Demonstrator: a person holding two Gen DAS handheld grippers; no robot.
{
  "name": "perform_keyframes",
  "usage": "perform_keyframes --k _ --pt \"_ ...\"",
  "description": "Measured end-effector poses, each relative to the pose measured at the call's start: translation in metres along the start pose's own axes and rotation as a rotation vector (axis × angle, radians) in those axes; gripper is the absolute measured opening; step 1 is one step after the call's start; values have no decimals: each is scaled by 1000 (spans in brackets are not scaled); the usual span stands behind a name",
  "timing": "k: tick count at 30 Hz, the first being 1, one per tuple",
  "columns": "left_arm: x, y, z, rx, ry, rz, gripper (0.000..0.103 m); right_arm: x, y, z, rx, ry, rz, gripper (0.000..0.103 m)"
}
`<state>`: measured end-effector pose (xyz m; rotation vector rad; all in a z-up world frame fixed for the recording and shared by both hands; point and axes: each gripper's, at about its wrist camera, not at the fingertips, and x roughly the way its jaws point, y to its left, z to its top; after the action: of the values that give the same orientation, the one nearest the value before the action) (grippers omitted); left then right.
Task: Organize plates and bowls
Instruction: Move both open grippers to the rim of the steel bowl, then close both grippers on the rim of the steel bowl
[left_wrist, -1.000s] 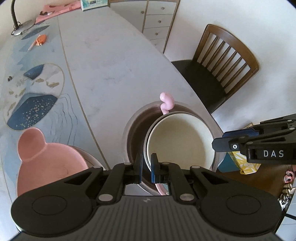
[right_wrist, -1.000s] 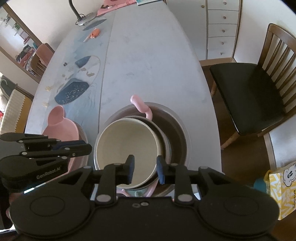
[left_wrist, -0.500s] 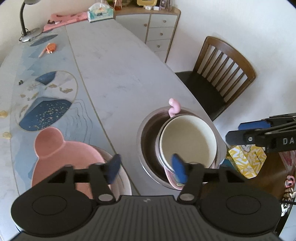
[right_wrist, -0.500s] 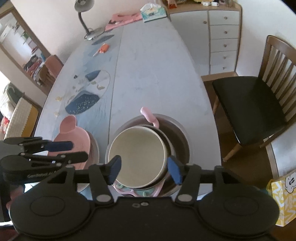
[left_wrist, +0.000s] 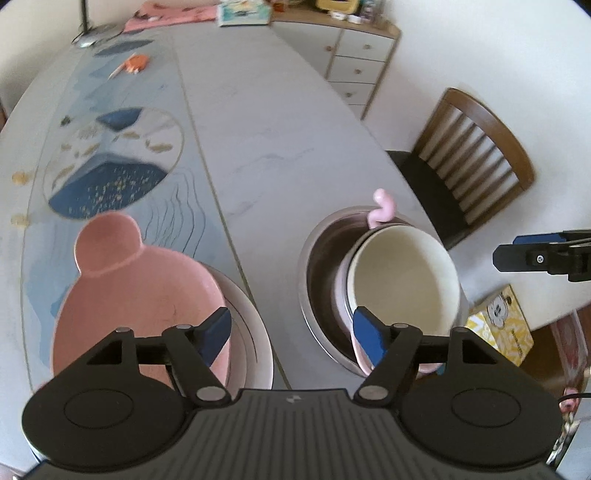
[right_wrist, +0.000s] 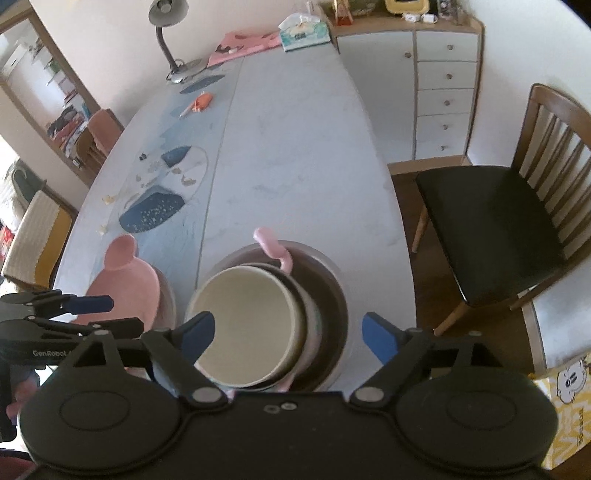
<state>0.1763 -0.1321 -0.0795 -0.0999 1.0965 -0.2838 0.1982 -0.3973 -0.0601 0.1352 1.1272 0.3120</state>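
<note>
Setting: pale marble-look oval dining table (right_wrist: 295, 155).
Left gripper (left_wrist: 291, 334): jaws spread wide, holding nothing, above the table's near edge.
Right gripper (right_wrist: 284, 334): jaws released wide, empty, above the bowl stack.
Cream round bowl (right_wrist: 245, 325): nested on top of the stack, inside a pink handled bowl (right_wrist: 275, 249).
Wide steel bowl (right_wrist: 328, 295): holds that stack, at the table's near edge.
Pink bear-eared plate (left_wrist: 136, 280): left of the steel bowl, resting on a round white plate (left_wrist: 255, 332).
Dark wooden slat-back chair (right_wrist: 506, 218): right of the steel bowl, off the table.

Both tools (left_wrist: 291, 332) (right_wrist: 288, 334) now wide apart, raised.
</note>
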Motion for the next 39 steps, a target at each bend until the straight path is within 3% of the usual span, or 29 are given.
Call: perform_keyframes --k 8,13,17,19,28,39 --pt "29 -4 -3 -23 -19 59 72 34 -31 13 -86 92 46 84" --pt "47 -4 6 -14 12 72 71 47 -53 11 -57 137 80 78" --pt "58 2 17 3 47 47 71 54 -61 -1 -33 170 91 72" --pt "63 4 21 23 64 34 63 58 -62 -7 -22 188 98 69" --pt "85 4 27 112 153 -52 52 68 -57 -32 58 205 97 56" --pt "108 12 29 99 244 -146 34 77 -51 -50 206 189 68 37"
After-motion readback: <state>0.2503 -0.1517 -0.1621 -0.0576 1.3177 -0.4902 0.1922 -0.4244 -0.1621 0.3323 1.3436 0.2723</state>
